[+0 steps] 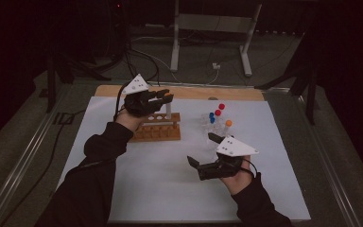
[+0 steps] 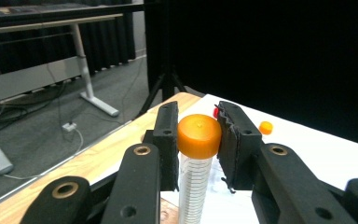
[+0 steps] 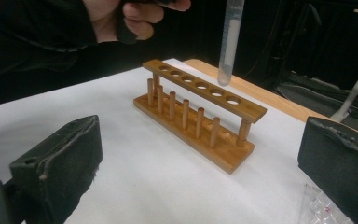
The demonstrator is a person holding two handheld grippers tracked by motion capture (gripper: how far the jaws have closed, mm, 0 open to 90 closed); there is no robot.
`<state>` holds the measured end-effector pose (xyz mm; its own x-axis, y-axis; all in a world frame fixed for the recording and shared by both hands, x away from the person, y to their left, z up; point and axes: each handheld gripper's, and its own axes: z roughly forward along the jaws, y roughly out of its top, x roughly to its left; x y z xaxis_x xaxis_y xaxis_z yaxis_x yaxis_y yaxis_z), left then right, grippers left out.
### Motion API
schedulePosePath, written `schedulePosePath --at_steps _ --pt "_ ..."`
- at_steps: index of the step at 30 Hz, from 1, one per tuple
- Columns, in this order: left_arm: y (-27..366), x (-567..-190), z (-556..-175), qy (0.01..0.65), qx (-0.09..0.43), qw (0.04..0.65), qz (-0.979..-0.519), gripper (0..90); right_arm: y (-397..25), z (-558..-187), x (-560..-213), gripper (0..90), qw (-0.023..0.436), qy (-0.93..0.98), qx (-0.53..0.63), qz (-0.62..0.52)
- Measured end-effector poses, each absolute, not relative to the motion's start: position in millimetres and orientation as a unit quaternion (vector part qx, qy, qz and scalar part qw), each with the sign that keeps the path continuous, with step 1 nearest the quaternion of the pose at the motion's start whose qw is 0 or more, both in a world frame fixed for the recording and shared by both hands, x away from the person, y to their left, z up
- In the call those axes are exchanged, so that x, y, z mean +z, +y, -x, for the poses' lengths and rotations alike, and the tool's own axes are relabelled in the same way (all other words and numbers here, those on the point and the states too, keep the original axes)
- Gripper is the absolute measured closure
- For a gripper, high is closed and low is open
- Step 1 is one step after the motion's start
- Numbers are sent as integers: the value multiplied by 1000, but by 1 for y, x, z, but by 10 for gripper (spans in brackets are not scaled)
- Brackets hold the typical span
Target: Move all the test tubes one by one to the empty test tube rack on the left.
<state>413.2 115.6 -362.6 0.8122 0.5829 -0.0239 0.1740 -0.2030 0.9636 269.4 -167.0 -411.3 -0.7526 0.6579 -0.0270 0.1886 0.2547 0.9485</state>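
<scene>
Since the left gripper is clamped right at the orange cap of the tube, hanging just above the wooden rack, that's the grippy spot. Clear plastic body looks light, stiff, slick. Right gripper hangs wide open, empty.

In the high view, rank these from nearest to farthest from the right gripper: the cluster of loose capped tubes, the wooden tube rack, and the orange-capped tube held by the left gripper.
From the right gripper:
1. Cluster of loose clear tubes with red, blue and orange caps, just beyond it, toward the table's far side.
2. Wooden tube rack with a row of holes, farther off to its left.
3. Clear orange-capped tube, held upright by the left gripper above the rack's far right end.
</scene>
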Motion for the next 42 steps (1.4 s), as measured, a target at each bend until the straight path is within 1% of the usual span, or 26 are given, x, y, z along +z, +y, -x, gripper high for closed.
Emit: schedulePosePath --at_steps 9,19,34,42 --pt "118 -371 -434 267 184 576 -751 717 -168 -269 -410 0 216 763 544 -275" --pt "114 -398 -446 293 181 562 -752 716 -171 -269 -410 0 216 761 545 -277" --pt "109 -436 -446 319 171 547 -755 716 -170 -269 -411 0 212 763 545 -277" --pt "106 -446 -445 322 173 541 -758 715 -170 -269 -411 0 211 764 544 -275"
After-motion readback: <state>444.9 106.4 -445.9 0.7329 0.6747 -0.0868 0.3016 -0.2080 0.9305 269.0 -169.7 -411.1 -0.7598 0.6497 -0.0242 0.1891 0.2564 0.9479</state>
